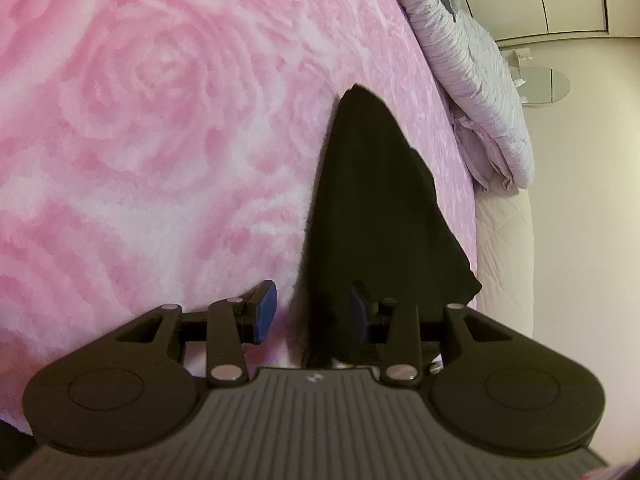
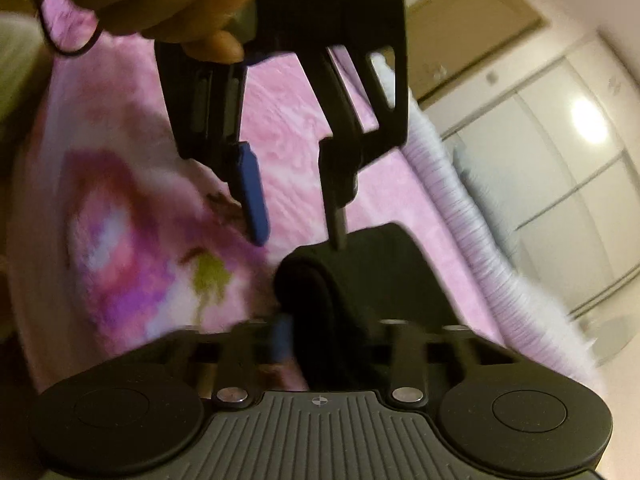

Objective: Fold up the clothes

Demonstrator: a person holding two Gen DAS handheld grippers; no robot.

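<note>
Right gripper (image 2: 320,344) clenched on folded black cloth garment (image 2: 360,280); left gripper (image 1: 312,312) released, straddling near edge; lift evenly.

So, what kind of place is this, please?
Most likely a bedroom. A pink rose-patterned blanket covers a bed, a ruffled lilac quilt lies bunched at its edge, and pale wardrobe doors stand behind. A black garment lies on the blanket.
</note>
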